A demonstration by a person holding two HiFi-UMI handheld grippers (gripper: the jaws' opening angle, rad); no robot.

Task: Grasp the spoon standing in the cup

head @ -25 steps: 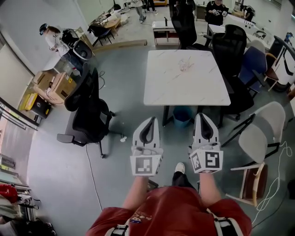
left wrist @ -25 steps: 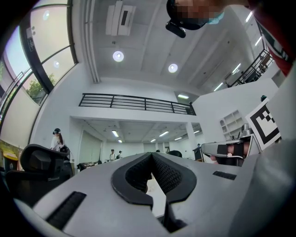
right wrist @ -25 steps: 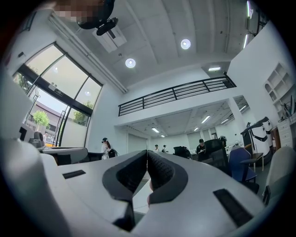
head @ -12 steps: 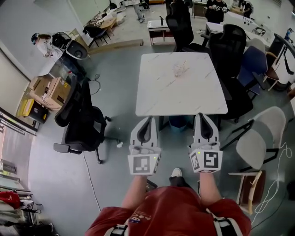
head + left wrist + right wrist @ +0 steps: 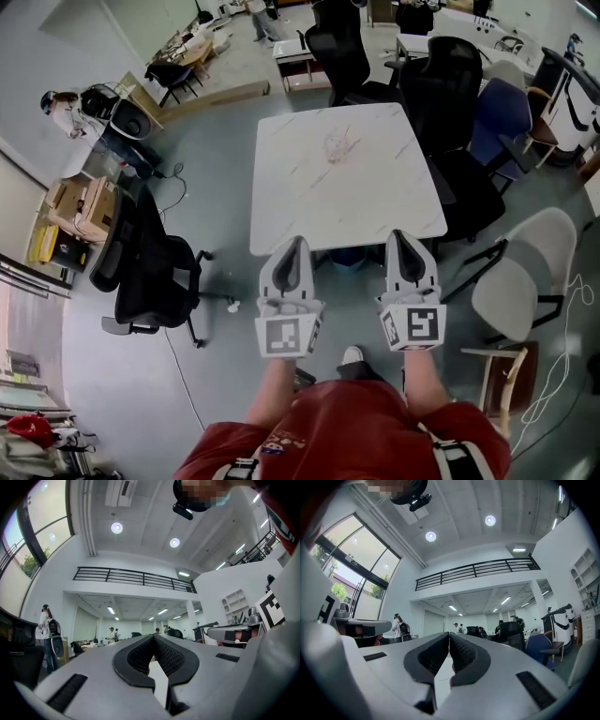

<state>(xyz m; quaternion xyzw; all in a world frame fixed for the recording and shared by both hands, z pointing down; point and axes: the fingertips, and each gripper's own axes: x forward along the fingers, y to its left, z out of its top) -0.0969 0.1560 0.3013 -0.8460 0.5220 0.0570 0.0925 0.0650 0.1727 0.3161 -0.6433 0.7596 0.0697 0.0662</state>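
Note:
A clear cup (image 5: 337,146) with a thin spoon standing in it rests on the far half of the white table (image 5: 281,206) in the head view. My left gripper (image 5: 291,242) and right gripper (image 5: 401,235) are held side by side over the table's near edge, well short of the cup. Both are shut with nothing between their jaws. In the left gripper view the jaw tips of the left gripper (image 5: 153,636) meet, and the tips of the right gripper (image 5: 449,633) meet in the right gripper view. Neither gripper view shows the cup.
Black office chairs stand left of the table (image 5: 150,272) and behind it (image 5: 450,84). A white chair (image 5: 525,272) sits at the right. Cardboard boxes (image 5: 80,206) lie at the far left. People stand far off near desks at the back.
The table and cup have slid leftward and nearer in the head view as the person walked forward. Both grippers now reach the table's near edge. Their jaws stayed shut.

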